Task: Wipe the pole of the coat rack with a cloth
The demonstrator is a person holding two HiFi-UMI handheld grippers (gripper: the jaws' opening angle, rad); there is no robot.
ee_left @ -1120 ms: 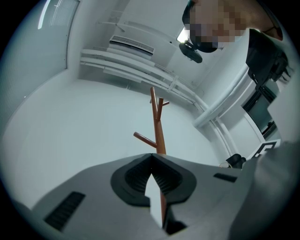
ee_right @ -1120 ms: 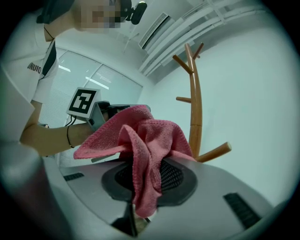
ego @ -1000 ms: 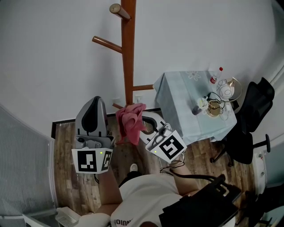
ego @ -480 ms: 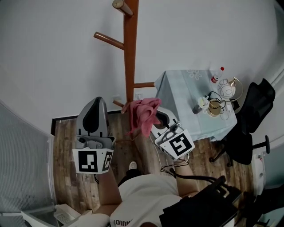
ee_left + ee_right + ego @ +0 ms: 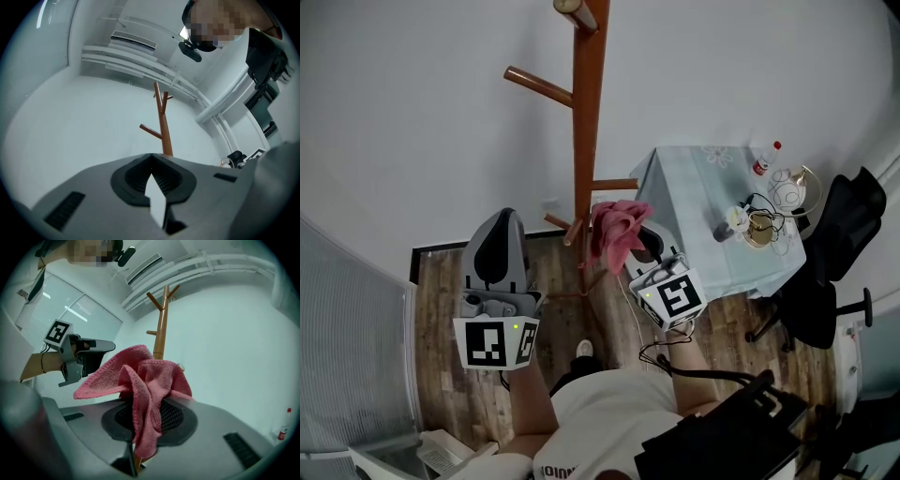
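Now the cloth [image 5: 617, 230], clamped in your right gripper [image 5: 639, 251] fingers, sits just right of the pole [image 5: 585, 131], no longer left of it, so wiping can begin. Your left gripper [image 5: 499, 220] fingers are closed and empty.

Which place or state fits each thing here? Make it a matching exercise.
1. pink terry cloth
2. brown wooden coat rack pole
3. left hand-held gripper
4. black office chair

a. shut, empty
b. beside the pale blue covered table
c. clamped in the right hand-held gripper
d. upright by the white wall

Pairs: 1-c, 2-d, 3-a, 4-b.
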